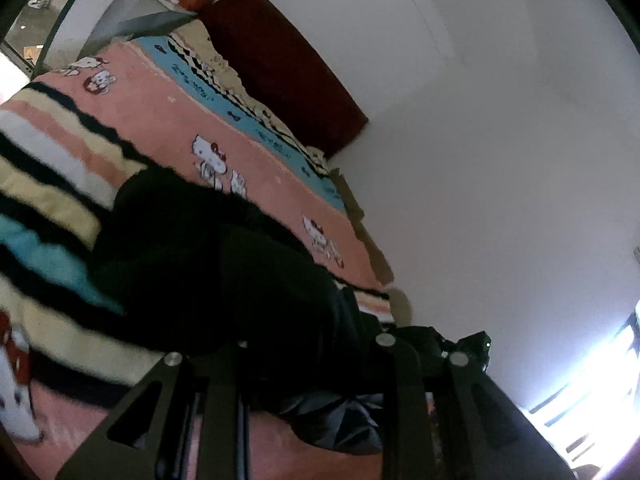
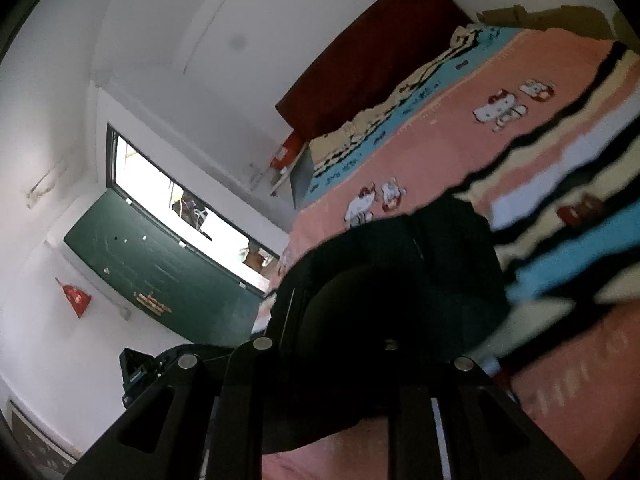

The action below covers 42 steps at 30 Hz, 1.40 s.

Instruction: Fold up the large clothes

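Black garment (image 1: 208,264) pinched by both tools, lifted over the bed.
Left tool (image 1: 312,364) and right tool (image 2: 332,360) both nearly closed on dark cloth, fabric bunched between the jaws and draping onto the pink cartoon blanket (image 1: 168,120). Looks like mid-fold carry, early in the task. Best to keep both corners level, cloth taut, and lay the edge flat on the lower half before letting go; uneven height likely skews the crease.

Bed (image 1: 362,236) spread with a pink cartoon-cat blanket (image 1: 168,120), striped at its near end; black garment (image 1: 208,264) lying on the blanket; dark red headboard (image 1: 280,64) at far end.
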Available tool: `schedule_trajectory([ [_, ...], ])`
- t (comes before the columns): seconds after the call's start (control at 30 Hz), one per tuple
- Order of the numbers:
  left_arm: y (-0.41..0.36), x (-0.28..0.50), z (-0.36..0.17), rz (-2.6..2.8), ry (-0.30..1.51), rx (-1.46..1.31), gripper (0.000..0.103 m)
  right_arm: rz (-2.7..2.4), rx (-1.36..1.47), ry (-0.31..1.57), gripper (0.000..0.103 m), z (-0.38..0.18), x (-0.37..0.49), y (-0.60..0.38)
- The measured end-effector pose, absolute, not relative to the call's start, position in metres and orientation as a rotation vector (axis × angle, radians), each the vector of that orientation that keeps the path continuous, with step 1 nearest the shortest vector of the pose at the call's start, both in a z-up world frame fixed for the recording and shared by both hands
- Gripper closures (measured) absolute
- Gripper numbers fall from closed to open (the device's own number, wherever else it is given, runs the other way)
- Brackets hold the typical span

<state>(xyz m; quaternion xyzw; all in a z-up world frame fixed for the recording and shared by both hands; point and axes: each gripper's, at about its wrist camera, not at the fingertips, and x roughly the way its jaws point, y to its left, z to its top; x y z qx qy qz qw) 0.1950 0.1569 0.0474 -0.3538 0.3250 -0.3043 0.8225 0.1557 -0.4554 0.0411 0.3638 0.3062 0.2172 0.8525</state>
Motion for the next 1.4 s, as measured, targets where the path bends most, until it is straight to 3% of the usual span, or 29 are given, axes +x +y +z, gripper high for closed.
schedule_trajectory([
  [0.2,0.151,0.278,0.060,-0.558,0.715,-0.747,0.080,0.398,0.800,0.637,0.082,0.044,0.231,-0.451],
  [0.4,0.142,0.370,0.040,-0.460,0.793,-0.767,0.078,0.308,0.826,0.665,0.080,0.030,0.303,-0.452],
  [0.57,0.133,0.442,-0.001,-0.360,0.881,-0.777,0.071,0.211,0.779,0.713,0.078,0.009,0.364,-0.445],
  [0.73,0.131,0.496,-0.066,-0.272,0.963,-0.779,0.055,0.127,0.780,0.780,0.076,-0.035,0.418,-0.444],
  [0.83,0.131,0.513,-0.106,-0.275,0.974,-0.825,0.053,0.099,0.804,0.801,0.072,-0.064,0.438,-0.445],
  [1.0,0.127,0.522,-0.121,-0.325,0.945,-0.803,0.052,0.096,0.771,0.804,0.068,-0.086,0.455,-0.438],
  [1.13,0.129,0.522,-0.125,-0.341,0.949,-0.818,0.052,0.083,0.804,0.814,0.058,-0.099,0.460,-0.441],
  [1.23,0.134,0.517,-0.112,-0.347,0.941,-0.853,0.050,0.023,0.841,0.844,0.025,-0.105,0.458,-0.447],
  [1.4,0.161,0.498,-0.065,-0.357,0.838,-0.929,0.046,0.028,0.861,0.801,0.025,-0.082,0.437,-0.461],
])
